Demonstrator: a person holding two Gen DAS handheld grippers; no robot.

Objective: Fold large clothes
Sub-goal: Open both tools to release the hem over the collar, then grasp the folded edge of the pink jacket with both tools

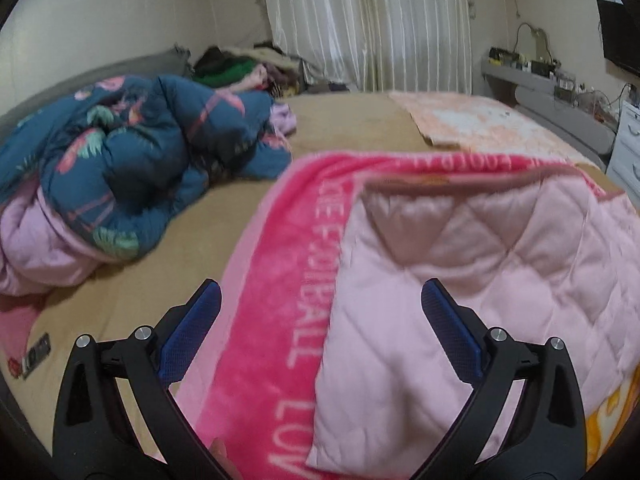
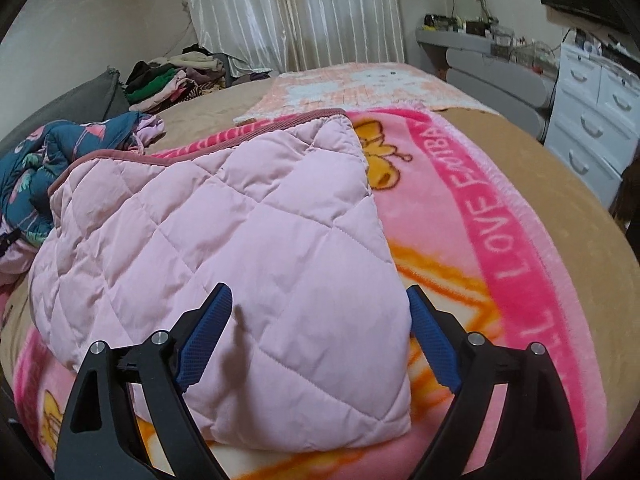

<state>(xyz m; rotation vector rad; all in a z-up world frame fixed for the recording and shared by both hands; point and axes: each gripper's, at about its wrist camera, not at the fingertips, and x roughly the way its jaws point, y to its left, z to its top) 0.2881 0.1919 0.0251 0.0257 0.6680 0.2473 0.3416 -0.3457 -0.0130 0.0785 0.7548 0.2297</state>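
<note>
The quilted pink garment (image 2: 224, 248) lies folded on the pink blanket (image 2: 516, 240), which gives it a flat bed for folding. Left gripper (image 1: 320, 312) and right gripper (image 2: 320, 316) hover over the garment, jaws wide, holding nothing.

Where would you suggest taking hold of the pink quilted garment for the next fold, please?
Probably the near right corner of the quilt, where its folded edge lies loose on the pink blanket. Come in low from the near side with the right claw, already open around that corner. The far edge, with its darker piping, is a longer reach.
</note>
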